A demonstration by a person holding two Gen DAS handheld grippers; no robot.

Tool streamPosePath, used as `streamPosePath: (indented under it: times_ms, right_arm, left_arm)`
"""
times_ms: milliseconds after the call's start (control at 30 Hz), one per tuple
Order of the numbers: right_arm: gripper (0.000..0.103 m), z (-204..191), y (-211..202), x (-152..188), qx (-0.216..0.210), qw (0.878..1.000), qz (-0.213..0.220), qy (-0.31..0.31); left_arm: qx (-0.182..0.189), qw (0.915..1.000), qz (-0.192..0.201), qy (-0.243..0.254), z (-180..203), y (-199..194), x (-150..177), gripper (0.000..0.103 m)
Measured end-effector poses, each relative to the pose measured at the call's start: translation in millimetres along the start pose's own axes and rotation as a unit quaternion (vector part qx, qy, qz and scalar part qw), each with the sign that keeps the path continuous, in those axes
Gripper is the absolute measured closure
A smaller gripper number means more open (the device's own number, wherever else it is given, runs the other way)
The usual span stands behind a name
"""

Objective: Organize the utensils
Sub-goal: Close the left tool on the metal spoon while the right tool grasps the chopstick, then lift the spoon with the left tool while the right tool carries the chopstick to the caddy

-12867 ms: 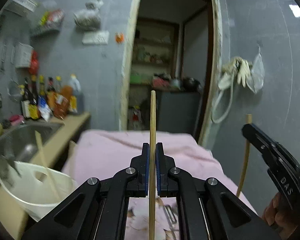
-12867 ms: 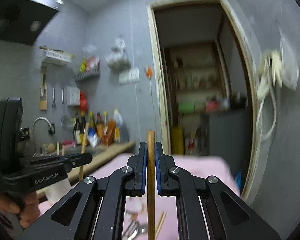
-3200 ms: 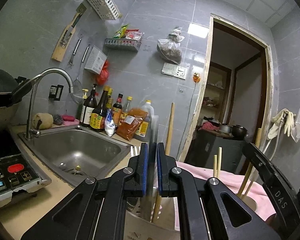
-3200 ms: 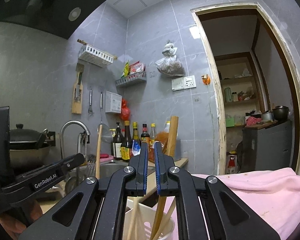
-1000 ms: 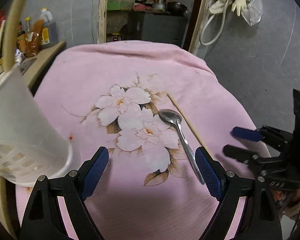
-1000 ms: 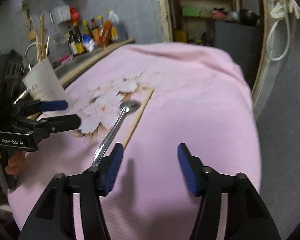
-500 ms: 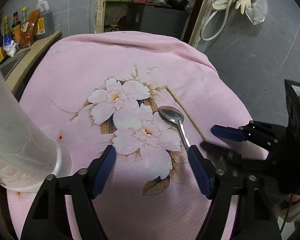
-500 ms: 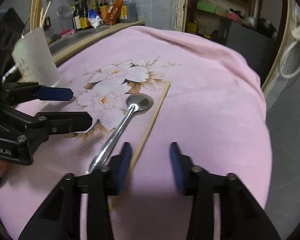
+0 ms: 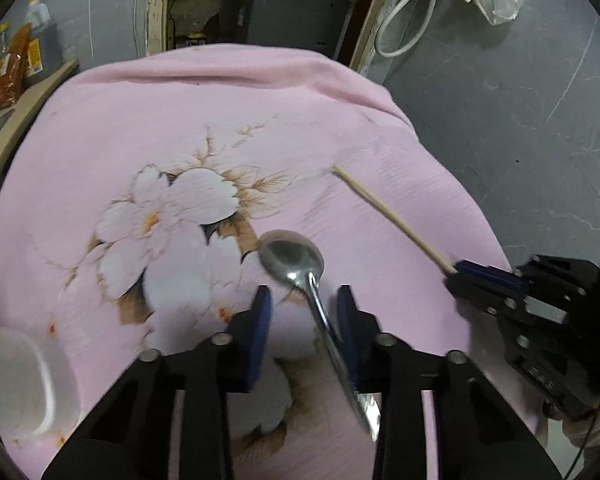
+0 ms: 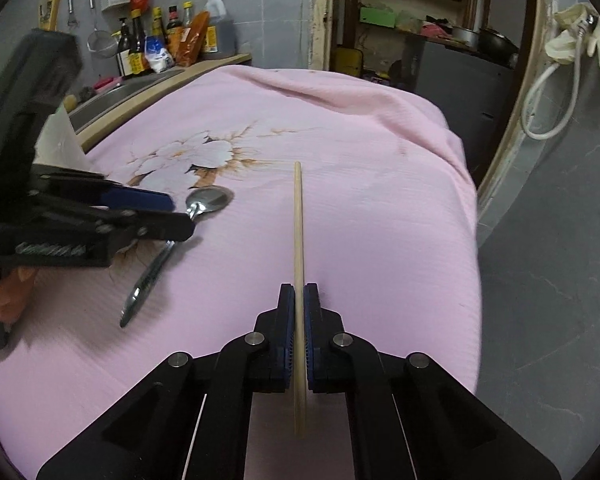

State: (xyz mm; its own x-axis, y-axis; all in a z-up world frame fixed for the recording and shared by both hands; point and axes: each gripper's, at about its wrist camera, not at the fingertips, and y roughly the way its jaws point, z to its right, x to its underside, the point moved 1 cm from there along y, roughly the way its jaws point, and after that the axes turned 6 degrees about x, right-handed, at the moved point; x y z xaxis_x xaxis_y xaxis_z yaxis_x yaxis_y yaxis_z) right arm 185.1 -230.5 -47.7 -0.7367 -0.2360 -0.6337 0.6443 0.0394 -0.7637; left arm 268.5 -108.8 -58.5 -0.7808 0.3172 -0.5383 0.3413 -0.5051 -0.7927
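A pink cloth (image 9: 228,120) with a white flower print covers the whole work surface; its near edge runs out of both views and what lies under it is hidden. At the lower left of the left wrist view a white cup (image 9: 16,384) is blurred and cut off by the frame, so its contents cannot be made out. In the right wrist view only a pale corner of it shows behind the left gripper.

The left gripper (image 9: 304,320) points down at the cloth with its jaws closing around a spoon (image 9: 296,260). The handle runs between the blue pads, close against the right-hand one, with a clear gap to the other. Whether that pad touches the handle is hard to tell because the handle is motion-blurred. The bowl lies face up on the cloth just ahead of the fingertips, at the edge of the flower print. The handle's end passes under the gripper body. In the right wrist view the left gripper's side covers the middle of the spoon.

The right gripper (image 10: 299,300) is clamped tight on a chopstick (image 10: 298,216), which lies on the cloth to the right of the spoon, well apart from it. The stick's far end points away across the cloth. Its near end sticks out behind the pads.

A hand (image 10: 8,292) on the left gripper shows only as a few fingers at the frame edge.
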Motion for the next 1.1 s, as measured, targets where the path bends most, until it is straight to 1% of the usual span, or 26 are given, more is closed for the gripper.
streamPosePath:
  times_ms: [133,233,333,433,533,567,600,667,700,733,767,800,867,933,967,1000,1033,1067,1100]
  right_arm:
    - [0.102,4.3,1.7,-3.7,-0.007,1.0,-0.006,0.008]
    - [0.101,5.5,8.7,-11.2,-0.016,1.0,-0.012,0.0]
    - [0.099,4.2,19.5,-25.9,-0.027,0.999,-0.022,-0.002]
    - [0.096,0.9,38.1,-43.1,-0.036,0.998,-0.044,-0.015]
    - [0.086,-3.5,58.6,-63.4,-0.045,0.996,-0.065,-0.03]
    - [0.08,-5.6,64.8,-69.9,-0.047,0.996,-0.071,-0.037]
    - [0.079,-7.8,70.6,-76.1,-0.05,0.995,-0.078,-0.039]
    - [0.08,-9.6,82.5,-84.3,-0.053,0.994,-0.089,-0.039]
    - [0.087,-9.5,85.7,-86.8,-0.054,0.994,-0.09,-0.036]
    - [0.09,-7.4,88.5,-88.8,-0.055,0.994,-0.087,-0.023]
    - [0.097,-5.5,88.5,-89.1,-0.055,0.995,-0.086,-0.013]
    - [0.098,-5.0,86.4,-88.0,-0.055,0.995,-0.085,-0.011]
    - [0.1,-3.5,77.4,-83.5,-0.058,0.996,-0.07,-0.004]
    - [0.1,-0.5,63.8,-77.2,-0.058,0.997,-0.041,0.013]
    - [0.1,1.1,50.8,-72.8,-0.051,0.998,-0.011,0.021]
    - [0.1,0.4,36.5,-68.3,-0.048,0.998,0.023,0.025]
    - [0.1,-0.9,21.9,-63.9,-0.045,0.997,0.058,0.03]
    - [0.1,-3.8,6.9,-58.8,-0.038,0.995,0.092,0.034]
    - [0.1,-8.1,-8.0,-53.6,-0.028,0.991,0.128,0.035]
  left_arm:
    - [0.0,1.0,0.003,-0.007,-3.7,4.0,-4.4,0.093]
    - [0.013,0.9996,0.006,-0.025,-12.8,1.0,-4.3,0.1]
    - [0.016,0.9992,0.008,-0.036,-18.6,-5.3,-0.6,0.102]
    - [0.006,0.9995,0.009,-0.029,-15.7,-10.0,2.1,0.102]
    - [0.005,0.9996,0.008,-0.028,-14.2,-11.1,3.3,0.102]
    - [0.007,0.9995,0.007,-0.029,-15.1,-11.7,3.2,0.102]
    - [0.01,0.9995,0.005,-0.03,-16.1,-12.1,2.8,0.102]
    - [0.014,0.9993,0.007,-0.035,-17.2,-11.7,1.7,0.102]
    - [0.015,0.9992,0.009,-0.035,-16.7,-11.5,1.6,0.103]
    - [0.016,0.9992,0.016,-0.034,-15.9,-13.5,2.2,0.103]
    - [0.014,0.9992,0.028,-0.026,-13.8,-18.0,3.7,0.103]
    - [0.012,0.9991,0.035,-0.02,-12.5,-21.5,5.1,0.103]
    - [-0.001,0.9978,0.066,-0.002,-6.0,-34.9,8.3,0.103]
    - [-0.015,0.9953,0.095,0.008,0.5,-46.4,10.5,0.103]
    - [-0.03,0.992,0.122,0.017,5.7,-56.4,12.6,0.103]
    - [-0.038,0.9895,0.138,0.022,10.0,-61.9,14.0,0.103]
    - [-0.05,0.9854,0.16,0.031,14.8,-70.0,16.3,0.103]
    - [-0.064,0.9787,0.191,0.041,20.9,-80.6,19.7,0.103]
    - [-0.071,0.9749,0.206,0.046,24.1,-85.6,21.2,0.103]
